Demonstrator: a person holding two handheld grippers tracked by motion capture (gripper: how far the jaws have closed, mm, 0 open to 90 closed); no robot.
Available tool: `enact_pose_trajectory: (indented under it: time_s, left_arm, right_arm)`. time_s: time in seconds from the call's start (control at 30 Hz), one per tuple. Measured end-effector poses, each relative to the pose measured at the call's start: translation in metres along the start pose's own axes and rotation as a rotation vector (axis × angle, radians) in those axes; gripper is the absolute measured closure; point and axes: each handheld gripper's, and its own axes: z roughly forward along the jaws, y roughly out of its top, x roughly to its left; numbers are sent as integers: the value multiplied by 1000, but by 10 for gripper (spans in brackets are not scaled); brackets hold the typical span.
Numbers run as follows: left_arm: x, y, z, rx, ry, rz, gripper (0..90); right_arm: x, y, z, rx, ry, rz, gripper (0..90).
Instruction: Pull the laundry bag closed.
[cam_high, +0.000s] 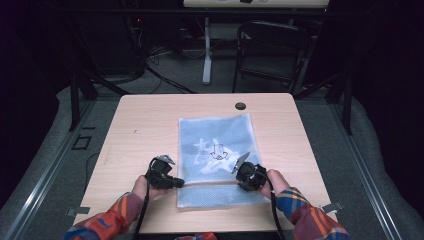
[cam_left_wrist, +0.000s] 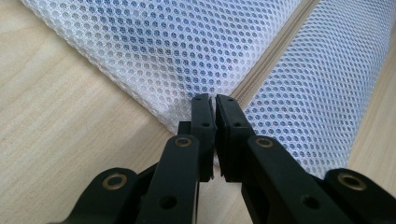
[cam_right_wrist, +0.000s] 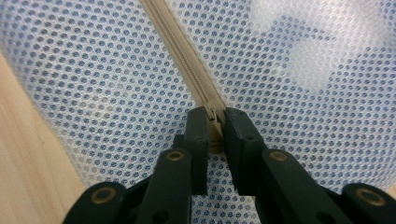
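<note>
On the light wooden table (cam_high: 145, 120) in the high view, a white mesh bag (cam_high: 216, 135) with blue cloth inside lies flat, its long axis running from 6 to 12 o'clock and tilted slightly toward 1. A beige zipper (cam_high: 210, 182) crosses it near the 6 o'clock end, from 9 to 3 o'clock. The left gripper (cam_high: 176, 183) sits at the zipper's 9 o'clock end, the right gripper (cam_high: 239, 181) toward its 3 o'clock end.

Left gripper view: the left gripper (cam_left_wrist: 214, 100) has its jaws pressed together on the bag's (cam_left_wrist: 187, 46) edge, where the zipper (cam_left_wrist: 275, 46) starts and runs off toward 1 o'clock.

Right gripper view: the right gripper (cam_right_wrist: 214, 114) has its jaws clamped on the zipper (cam_right_wrist: 180, 51), which leads away toward 11 o'clock across the mesh (cam_right_wrist: 93, 93).
</note>
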Motion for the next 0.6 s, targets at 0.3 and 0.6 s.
enact_pose_trajectory:
  time_s: [0.3, 0.6]
  left_arm:
    - [0, 0, 0, 1, -1, 1, 865]
    - [0, 0, 0, 1, -2, 1, 865]
  right_arm:
    - [2, 0, -2, 16, -22, 37, 826]
    - [-4, -5, -8, 28, -15, 71, 827]
